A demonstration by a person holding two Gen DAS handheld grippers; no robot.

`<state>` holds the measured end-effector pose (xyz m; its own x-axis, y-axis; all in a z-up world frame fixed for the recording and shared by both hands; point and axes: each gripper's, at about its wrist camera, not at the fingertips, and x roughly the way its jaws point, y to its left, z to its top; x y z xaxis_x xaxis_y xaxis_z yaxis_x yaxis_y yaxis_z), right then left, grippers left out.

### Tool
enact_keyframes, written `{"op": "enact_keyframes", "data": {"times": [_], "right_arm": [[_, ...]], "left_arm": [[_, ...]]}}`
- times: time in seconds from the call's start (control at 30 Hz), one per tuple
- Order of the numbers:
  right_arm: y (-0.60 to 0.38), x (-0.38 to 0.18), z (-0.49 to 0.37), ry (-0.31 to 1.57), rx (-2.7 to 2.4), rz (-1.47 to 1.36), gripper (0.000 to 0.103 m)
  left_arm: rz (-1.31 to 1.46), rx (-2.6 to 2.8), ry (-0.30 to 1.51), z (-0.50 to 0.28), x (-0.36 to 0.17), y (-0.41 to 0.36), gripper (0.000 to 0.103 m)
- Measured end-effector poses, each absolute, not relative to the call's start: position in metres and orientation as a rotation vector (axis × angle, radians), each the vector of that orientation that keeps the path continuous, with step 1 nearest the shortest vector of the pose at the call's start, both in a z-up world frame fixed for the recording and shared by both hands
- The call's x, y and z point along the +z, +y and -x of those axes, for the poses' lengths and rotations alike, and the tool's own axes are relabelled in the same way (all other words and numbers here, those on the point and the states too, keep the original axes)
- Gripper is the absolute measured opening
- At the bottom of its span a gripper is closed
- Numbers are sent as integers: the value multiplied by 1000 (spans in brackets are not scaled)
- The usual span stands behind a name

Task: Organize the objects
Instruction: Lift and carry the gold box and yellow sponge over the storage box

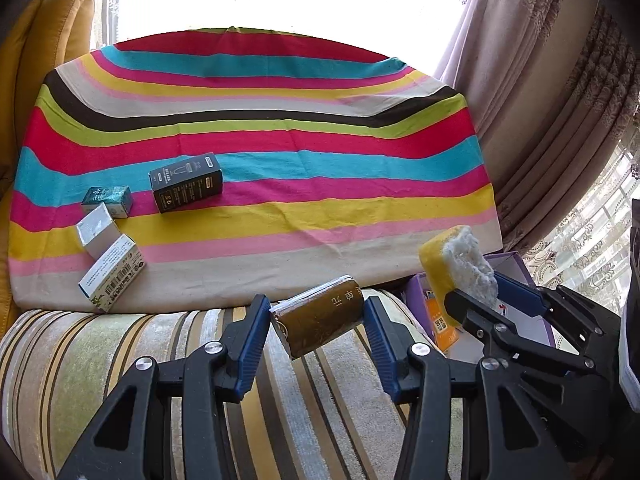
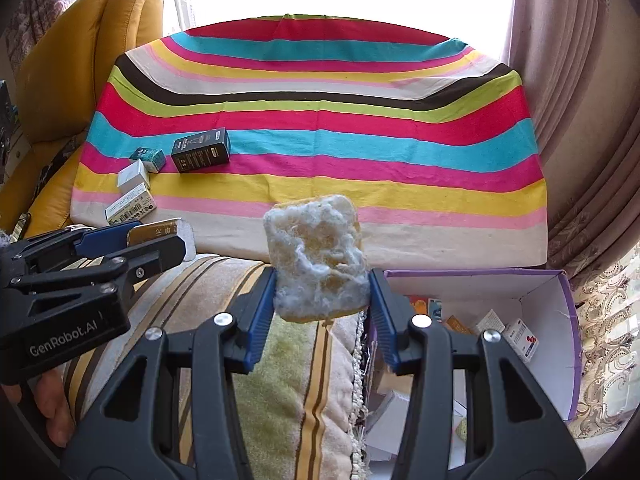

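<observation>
My left gripper [image 1: 316, 310] is shut on a small gold-brown box [image 1: 320, 322], held tilted above a striped cushion. In the right wrist view that left gripper [image 2: 160, 236] shows at the left with the gold box [image 2: 154, 232] between its blue pads. My right gripper [image 2: 323, 280] is shut on a yellow sponge [image 2: 318, 256] with a frayed white face, lifted over the cushion's edge. The left wrist view shows the right gripper [image 1: 480, 286] and the sponge [image 1: 456, 260] above a purple carton [image 1: 516, 260].
On the striped cloth [image 1: 320, 184] lie a black box [image 1: 186, 182], a teal box [image 1: 108, 198] and two white boxes [image 1: 96, 230] [image 1: 114, 276]. The open purple carton [image 2: 568, 344] at the right holds several packets. A yellow armchair [image 2: 80, 60] stands left, curtains [image 1: 560, 100] right.
</observation>
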<state>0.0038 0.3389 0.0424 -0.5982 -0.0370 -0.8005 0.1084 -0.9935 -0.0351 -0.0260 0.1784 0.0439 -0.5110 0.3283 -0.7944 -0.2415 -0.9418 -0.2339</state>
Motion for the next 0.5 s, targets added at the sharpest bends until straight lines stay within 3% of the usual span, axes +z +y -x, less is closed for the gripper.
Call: {"op": "enact_keyframes", "data": {"times": [0.5], "right_arm": [[419,45,-29,22,-2885,-1441,50]], "left_arm": [[1316,2354,-35,20,42,236,49]]}}
